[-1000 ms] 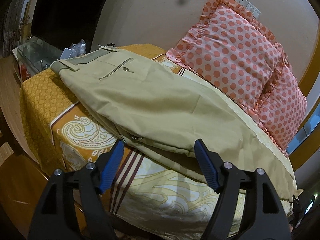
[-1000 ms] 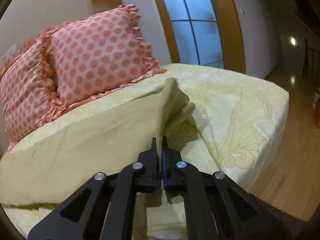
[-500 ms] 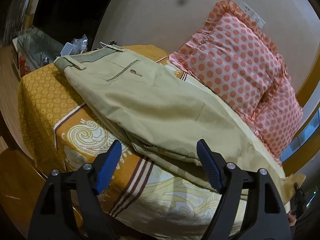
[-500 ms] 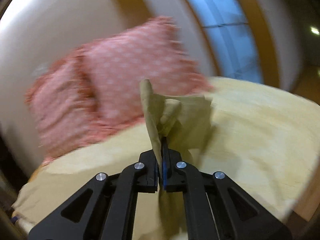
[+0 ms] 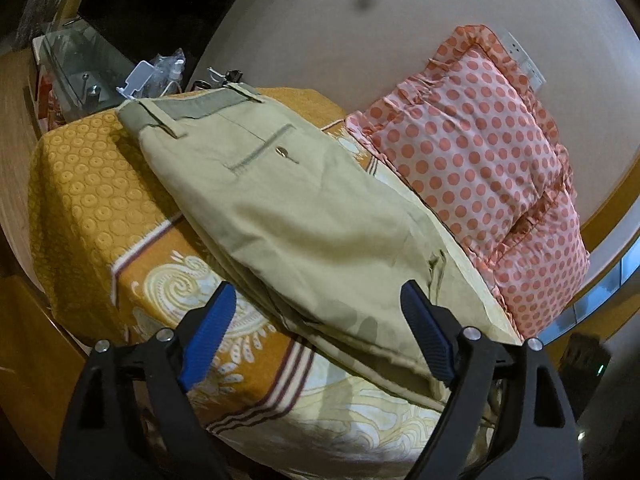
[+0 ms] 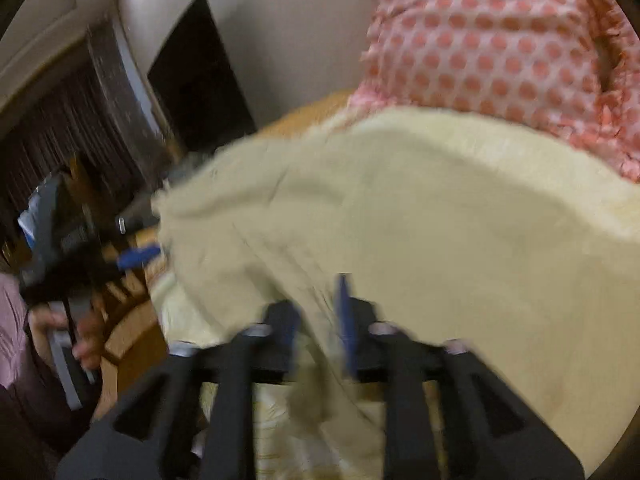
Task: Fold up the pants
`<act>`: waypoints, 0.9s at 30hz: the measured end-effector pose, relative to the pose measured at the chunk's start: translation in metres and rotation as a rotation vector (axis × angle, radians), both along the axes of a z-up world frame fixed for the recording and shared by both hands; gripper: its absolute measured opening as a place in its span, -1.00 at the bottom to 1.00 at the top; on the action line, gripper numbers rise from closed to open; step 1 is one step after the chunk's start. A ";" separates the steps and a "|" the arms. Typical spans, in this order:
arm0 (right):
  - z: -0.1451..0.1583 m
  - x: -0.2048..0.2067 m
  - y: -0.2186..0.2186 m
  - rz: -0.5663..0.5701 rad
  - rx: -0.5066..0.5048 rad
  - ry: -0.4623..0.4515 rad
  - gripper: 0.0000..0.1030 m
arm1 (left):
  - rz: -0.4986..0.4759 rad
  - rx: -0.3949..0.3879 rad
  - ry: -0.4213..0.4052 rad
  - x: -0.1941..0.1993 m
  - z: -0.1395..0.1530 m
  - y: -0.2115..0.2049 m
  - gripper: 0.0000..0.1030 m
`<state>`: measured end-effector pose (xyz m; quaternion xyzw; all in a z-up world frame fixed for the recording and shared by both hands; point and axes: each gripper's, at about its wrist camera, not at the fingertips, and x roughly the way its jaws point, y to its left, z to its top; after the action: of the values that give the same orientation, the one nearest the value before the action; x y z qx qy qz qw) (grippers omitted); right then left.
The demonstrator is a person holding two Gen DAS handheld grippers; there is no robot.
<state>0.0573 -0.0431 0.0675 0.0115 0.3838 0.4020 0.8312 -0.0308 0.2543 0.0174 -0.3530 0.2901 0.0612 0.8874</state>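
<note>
Here, khaki twill pants [image 5: 304, 216] lie creased — beside dotted ruffled pillows [image 5: 480, 148].

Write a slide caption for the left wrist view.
Open left gripper hovers before khaki pants on a bed, beside polka-dot pillows.

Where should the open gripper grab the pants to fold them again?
Probably the folded edge of the pants nearest the left gripper, coming straight in from the bed's front. That edge lies flat in stacked layers between the open jaws, so one pinch catches them all.
</note>
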 end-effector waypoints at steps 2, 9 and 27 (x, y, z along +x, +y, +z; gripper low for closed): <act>0.004 -0.008 -0.009 -0.013 0.038 -0.029 0.48 | 0.011 -0.010 -0.002 0.001 0.001 0.006 0.64; 0.016 -0.030 -0.062 -0.066 0.200 -0.031 0.57 | 0.080 -0.026 0.025 0.018 0.001 0.030 0.64; 0.033 -0.024 -0.174 -0.330 0.371 -0.065 0.62 | -0.133 0.407 -0.127 0.082 0.120 -0.069 -0.82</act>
<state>0.0330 -0.2174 0.1008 0.2134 0.2696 0.3247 0.8811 0.0512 0.1853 0.1370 -0.1500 0.2381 0.0376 0.9589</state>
